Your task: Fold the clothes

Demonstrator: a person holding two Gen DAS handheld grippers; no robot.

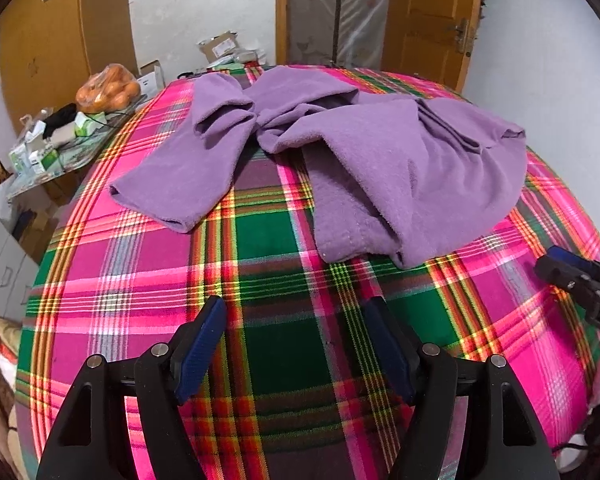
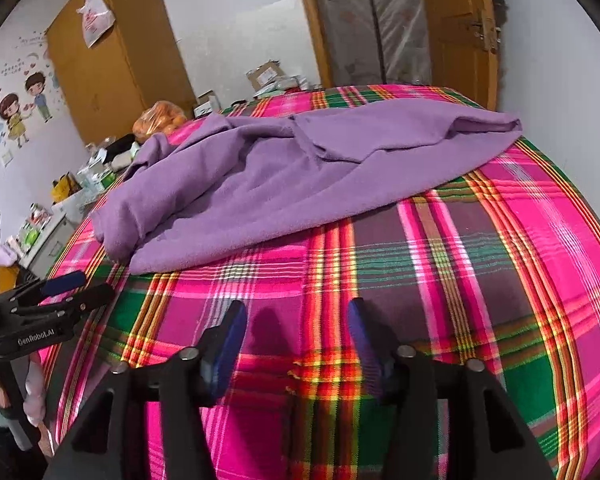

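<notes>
Purple fleece garment (image 1: 340,148): one, rumpled across far half of pink-green plaid bed cover (image 1: 276,344), near hem well short of cover's front edge; broad bare plaid in front. Two grippers: left gripper (image 1: 300,320) and right gripper (image 2: 298,320), both spread wide, empty, above bare cover. "GenRobot.AI" on left gripper's body.

Both wrist cams low over bed (image 1: 148,292), angled down toward doorway (image 2: 372,20); shared: purple garment (image 1: 400,160) (right nearer).
</notes>
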